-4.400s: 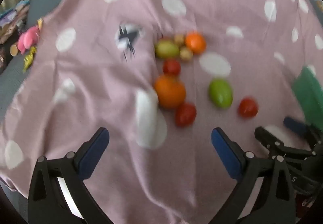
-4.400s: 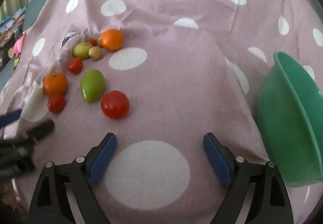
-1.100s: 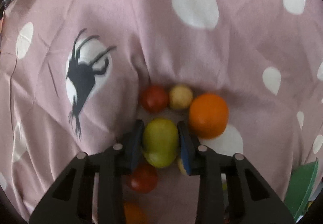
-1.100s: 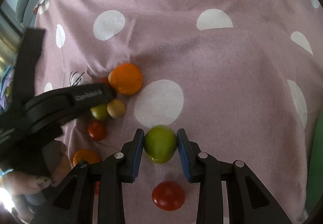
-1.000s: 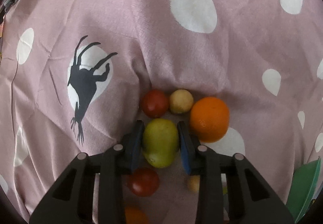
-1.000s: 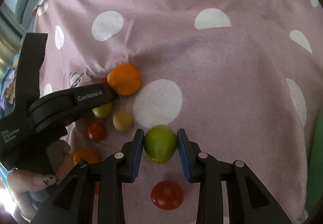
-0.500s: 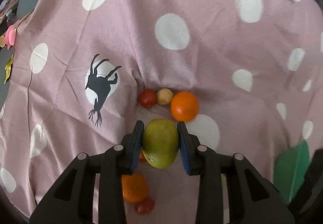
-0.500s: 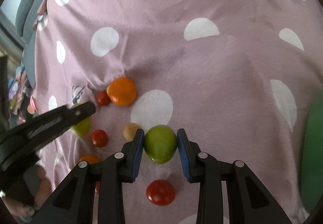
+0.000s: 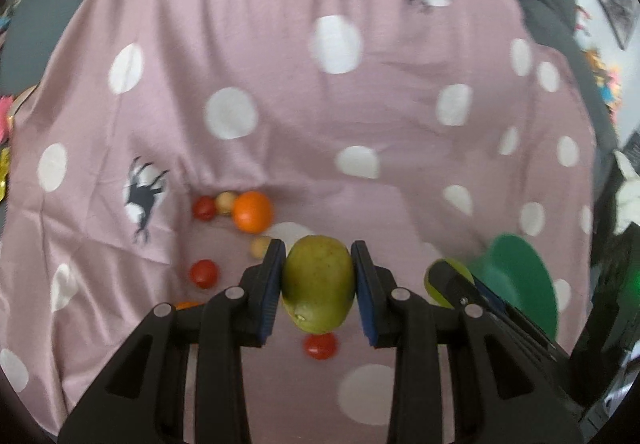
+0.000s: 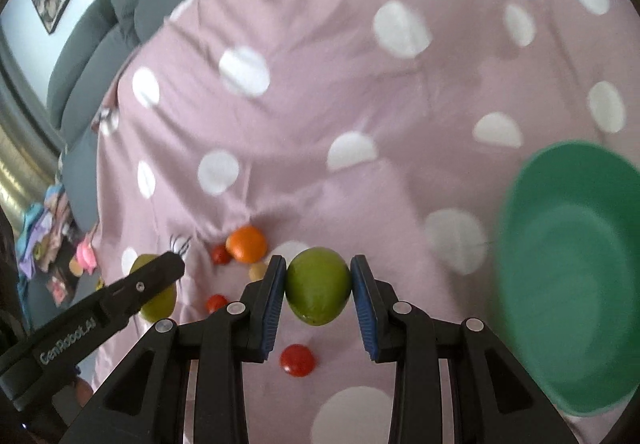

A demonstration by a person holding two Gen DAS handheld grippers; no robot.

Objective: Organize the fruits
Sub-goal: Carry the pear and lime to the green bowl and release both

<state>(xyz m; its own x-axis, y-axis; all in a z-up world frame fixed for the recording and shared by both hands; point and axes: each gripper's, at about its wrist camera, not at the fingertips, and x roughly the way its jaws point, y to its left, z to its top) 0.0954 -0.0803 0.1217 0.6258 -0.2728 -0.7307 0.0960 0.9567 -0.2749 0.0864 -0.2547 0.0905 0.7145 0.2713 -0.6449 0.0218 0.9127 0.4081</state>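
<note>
2 grippers each pinch a fruit, left gripper (image 9: 319,290) a yellow-green mango (image 9: 319,284), right gripper (image 10: 319,290) a green mango (image 10: 319,286); carry both level over the green bowl (image 10: 568,276) before letting go.

A pink polka-dot cloth (image 9: 280,92) carried everything: beside the orange (image 9: 253,217) lay small tomatoes (image 9: 204,273), with a green bowl (image 10: 568,276) well apart.

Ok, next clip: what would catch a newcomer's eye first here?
Each pair of tongs is shut on a green fruit held above the cloth: the left tongs grip a yellow-green fruit, the right tongs a brighter green fruit. At the right sits an empty green bowl, and an orange with small red fruits lies on the pink spotted cloth.
</note>
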